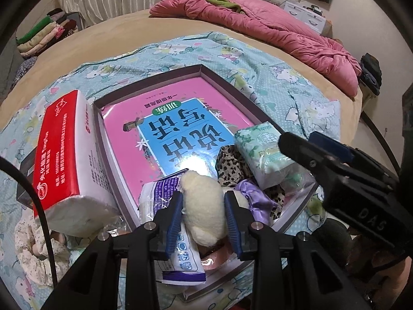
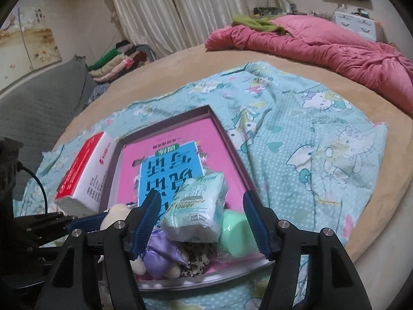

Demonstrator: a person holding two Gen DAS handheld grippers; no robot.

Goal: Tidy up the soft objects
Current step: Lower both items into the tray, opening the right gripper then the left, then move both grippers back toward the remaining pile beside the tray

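Observation:
A shallow box (image 1: 144,87) (image 2: 222,126) with a pink book inside lies on the bed. At its near end lie a green tissue pack (image 1: 263,152) (image 2: 198,206), a purple scrunchie (image 1: 255,196) (image 2: 160,255), a leopard scrunchie (image 1: 229,160) (image 2: 198,261) and a purple-white packet (image 1: 180,253). My left gripper (image 1: 204,211) is shut on a cream plush toy (image 1: 204,204) over the box's near end. My right gripper (image 2: 204,219) is open, its fingers on either side of the green tissue pack without touching it. A green soft object (image 2: 235,232) lies beside the pack.
A red and white tissue pack (image 1: 64,155) (image 2: 85,175) leans on the box's left wall. A floral scrunchie (image 1: 38,248) lies near left. A cartoon cloth (image 2: 309,139) covers the bed. A pink quilt (image 1: 271,28) is at the far side. Folded clothes (image 1: 44,33) are stacked at far left.

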